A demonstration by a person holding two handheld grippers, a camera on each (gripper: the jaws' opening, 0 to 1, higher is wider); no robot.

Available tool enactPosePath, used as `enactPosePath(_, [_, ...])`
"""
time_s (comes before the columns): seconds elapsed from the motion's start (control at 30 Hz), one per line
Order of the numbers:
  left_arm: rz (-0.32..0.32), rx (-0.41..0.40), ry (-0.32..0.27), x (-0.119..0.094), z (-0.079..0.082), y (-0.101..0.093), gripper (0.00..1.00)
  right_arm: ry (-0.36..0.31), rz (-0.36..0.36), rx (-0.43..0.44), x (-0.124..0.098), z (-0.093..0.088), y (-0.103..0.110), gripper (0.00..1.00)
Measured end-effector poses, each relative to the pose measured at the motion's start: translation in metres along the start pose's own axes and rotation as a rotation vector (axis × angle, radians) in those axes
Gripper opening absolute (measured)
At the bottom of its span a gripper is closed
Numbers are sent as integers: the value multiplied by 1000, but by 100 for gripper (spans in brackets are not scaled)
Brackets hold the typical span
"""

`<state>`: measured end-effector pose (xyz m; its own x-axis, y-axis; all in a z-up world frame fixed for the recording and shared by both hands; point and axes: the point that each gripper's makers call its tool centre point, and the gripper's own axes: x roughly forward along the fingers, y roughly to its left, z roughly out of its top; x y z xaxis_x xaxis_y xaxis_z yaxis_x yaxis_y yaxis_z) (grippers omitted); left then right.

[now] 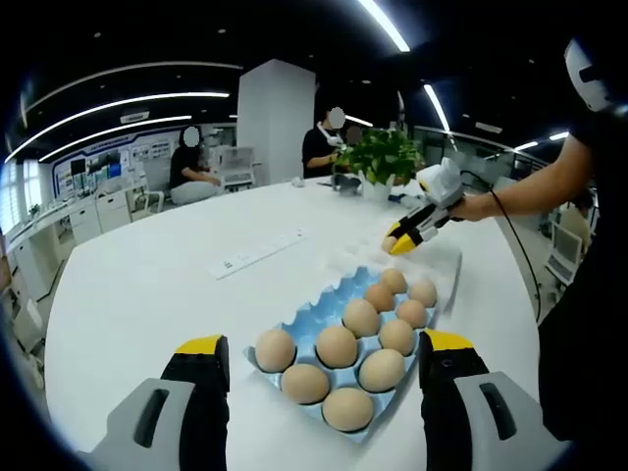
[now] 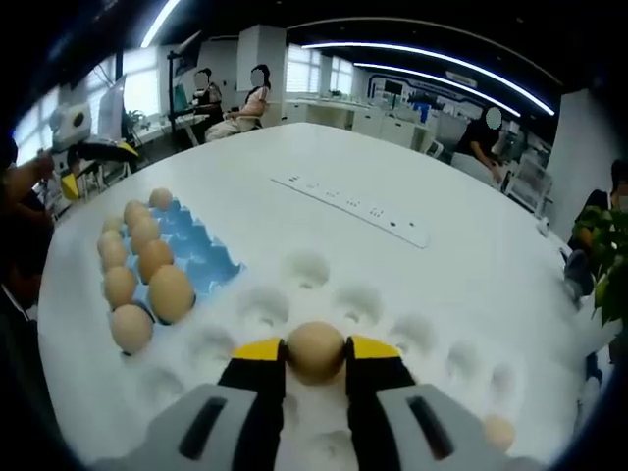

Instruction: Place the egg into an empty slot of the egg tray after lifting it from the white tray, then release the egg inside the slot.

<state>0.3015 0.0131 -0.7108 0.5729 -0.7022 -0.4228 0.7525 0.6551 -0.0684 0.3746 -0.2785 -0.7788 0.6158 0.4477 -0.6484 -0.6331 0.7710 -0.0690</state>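
Note:
My right gripper point(image 2: 315, 353) is shut on a tan egg point(image 2: 315, 350) and hangs over the white dimpled tray point(image 2: 294, 280). In the left gripper view that right gripper point(image 1: 404, 236) shows beyond the trays, with the egg point(image 1: 390, 239) at its yellow tips and a person's hand behind it. The blue egg tray point(image 2: 201, 240) lies to the left with several eggs in it and bare slots on its near side. My left gripper point(image 1: 324, 343) stands open in front of the blue egg tray point(image 1: 332, 300), nothing between its fingers. One more egg point(image 2: 498, 432) rests in the white tray point(image 1: 446, 265).
A white power strip point(image 2: 353, 208) lies on the round white table point(image 1: 147, 294) beyond the trays. A potted plant point(image 1: 381, 152) stands at the table's far edge. People sit at the back of the room. The person's arm point(image 1: 530, 186) reaches in from the right.

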Motion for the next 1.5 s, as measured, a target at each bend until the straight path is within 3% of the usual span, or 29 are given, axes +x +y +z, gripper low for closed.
enactPosePath(0.13, [-3,2,4,1,-1,-1,79,-87,-10,71,-10,21,-5,22])
enactPosePath(0.43, [-5,5,1,-1,-1,-1,79,-151,48,55,-11,55,20,22])
enactPosePath(0.87, [2,5,-5,-7,-2,3,80,-150,115,16,4,72,48,22])
enactPosePath(1.5, [7,4,-13,-17,-4,11,80,-191,248,-32,38,117,108,22])
